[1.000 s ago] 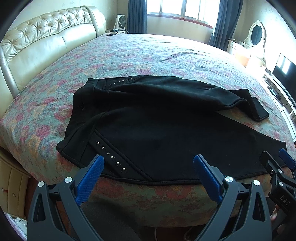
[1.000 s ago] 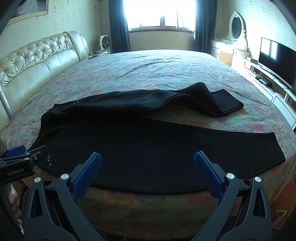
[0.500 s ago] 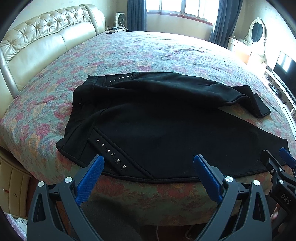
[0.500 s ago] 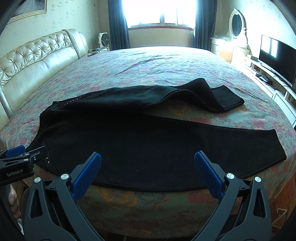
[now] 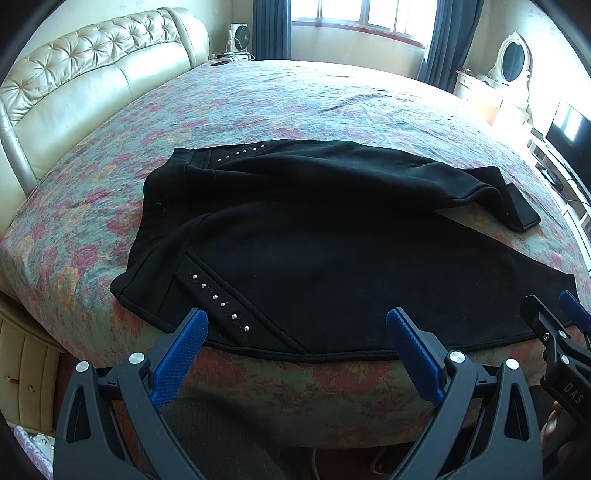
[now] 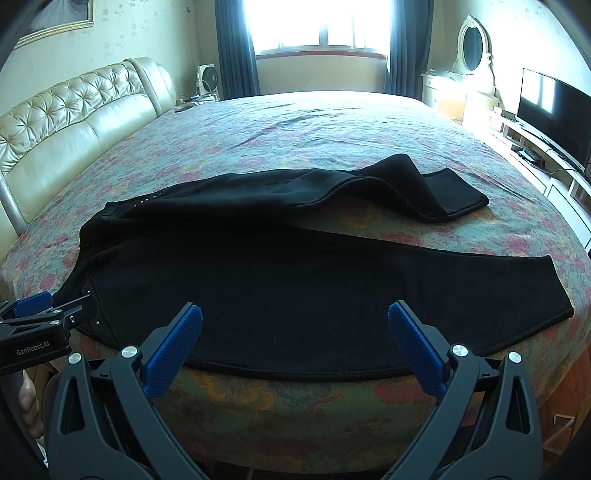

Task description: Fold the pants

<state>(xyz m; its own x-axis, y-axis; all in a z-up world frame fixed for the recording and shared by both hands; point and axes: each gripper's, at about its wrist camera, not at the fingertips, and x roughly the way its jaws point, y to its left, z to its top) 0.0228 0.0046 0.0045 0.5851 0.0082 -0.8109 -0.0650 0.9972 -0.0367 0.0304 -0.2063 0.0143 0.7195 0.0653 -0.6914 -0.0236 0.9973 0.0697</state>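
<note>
Black pants (image 5: 314,240) with small metal studs lie spread on the floral bedspread (image 5: 277,96), waistband to the left, legs to the right. The far leg is bunched and folded near its cuff (image 6: 450,195). The near leg (image 6: 332,295) lies flat along the bed's front edge. My left gripper (image 5: 295,332) is open and empty, hovering just before the near edge by the studded hip. My right gripper (image 6: 295,325) is open and empty, in front of the near leg. Each gripper shows at the other view's edge: the right gripper in the left wrist view (image 5: 554,332), the left gripper in the right wrist view (image 6: 44,314).
A tufted cream headboard (image 5: 92,81) runs along the left. A window with dark curtains (image 6: 321,33) is at the back. A dresser with an oval mirror (image 6: 472,48) and a TV (image 6: 550,110) stand at the right. The bed's front edge drops off below the pants.
Both grippers have edged slightly nearer and higher over the bed's front edge. The pants have not moved. Both grippers stay open.
</note>
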